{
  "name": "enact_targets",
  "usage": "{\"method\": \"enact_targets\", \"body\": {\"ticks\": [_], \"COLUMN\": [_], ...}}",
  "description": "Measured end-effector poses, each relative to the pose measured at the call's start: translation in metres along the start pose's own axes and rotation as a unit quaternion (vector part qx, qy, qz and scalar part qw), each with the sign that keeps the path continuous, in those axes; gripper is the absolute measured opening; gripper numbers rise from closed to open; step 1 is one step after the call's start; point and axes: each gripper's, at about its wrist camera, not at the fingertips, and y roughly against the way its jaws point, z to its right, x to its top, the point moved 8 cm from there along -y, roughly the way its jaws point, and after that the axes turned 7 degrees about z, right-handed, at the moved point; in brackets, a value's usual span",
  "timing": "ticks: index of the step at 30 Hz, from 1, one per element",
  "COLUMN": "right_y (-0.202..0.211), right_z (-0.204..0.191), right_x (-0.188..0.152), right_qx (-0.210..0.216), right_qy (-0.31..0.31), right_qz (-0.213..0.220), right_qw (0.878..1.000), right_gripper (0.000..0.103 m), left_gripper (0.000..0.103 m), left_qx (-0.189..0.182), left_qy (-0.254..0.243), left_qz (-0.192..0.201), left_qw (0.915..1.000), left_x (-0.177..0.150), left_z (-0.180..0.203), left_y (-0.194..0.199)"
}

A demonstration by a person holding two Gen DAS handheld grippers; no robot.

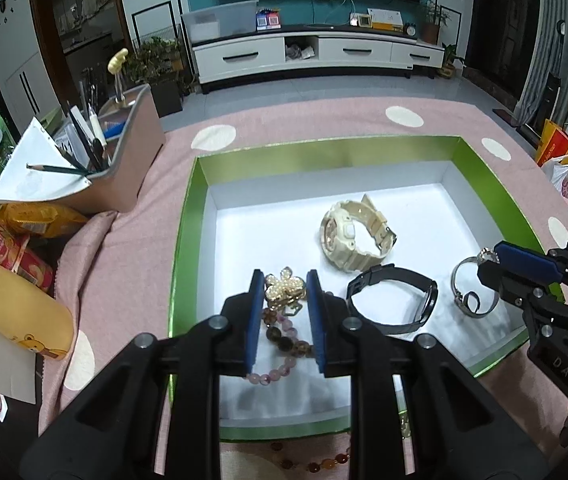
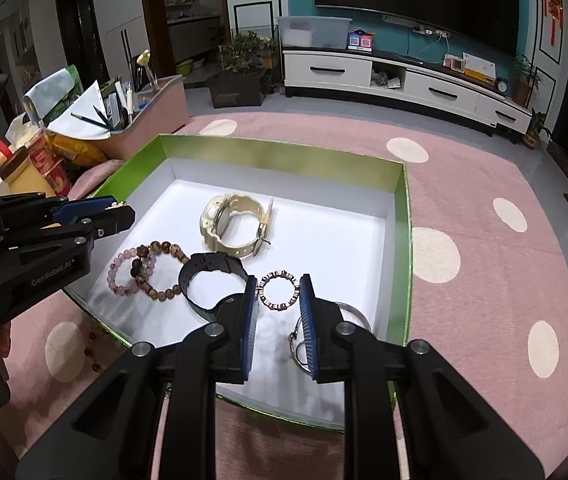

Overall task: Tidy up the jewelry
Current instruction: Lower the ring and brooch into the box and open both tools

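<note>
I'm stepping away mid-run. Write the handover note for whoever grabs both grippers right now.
Left gripper: shut on the gold pearl flower clip, held over the green cardboard box.
Right gripper: shut on the small rhinestone ring, also over the box.
Done, lying in the box: cream plastic watch, black strap watch, silver metal bangle, purple bead bracelet, brown bead bracelet.
Left: set both held pieces down. The amber bead string lies outside on the pink cloth.

Dim room, overhead light. White floor of green box [image 1: 364,148] overexposed, glaring. Soft shadows below bracelets. Strong fisheye bending, black vignette corners. Focus sharp; no motion blur.
</note>
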Motion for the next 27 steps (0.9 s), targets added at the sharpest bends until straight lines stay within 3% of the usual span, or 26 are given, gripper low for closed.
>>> {"method": "enact_targets", "body": {"ticks": [27], "right_y": [-0.016], "right_z": [0.002], "right_x": [-0.008], "right_qx": [-0.006], "right_qy": [0.000], "right_qz": [-0.025], "right_qw": [1.000], "right_gripper": [0.021], "left_gripper": [0.022], "left_qx": [0.006], "left_qy": [0.003], "left_qz": [-0.026], "left_qw": [0.9996], "left_x": [-0.010], "left_z": [-0.003], "left_y": [-0.018]}}
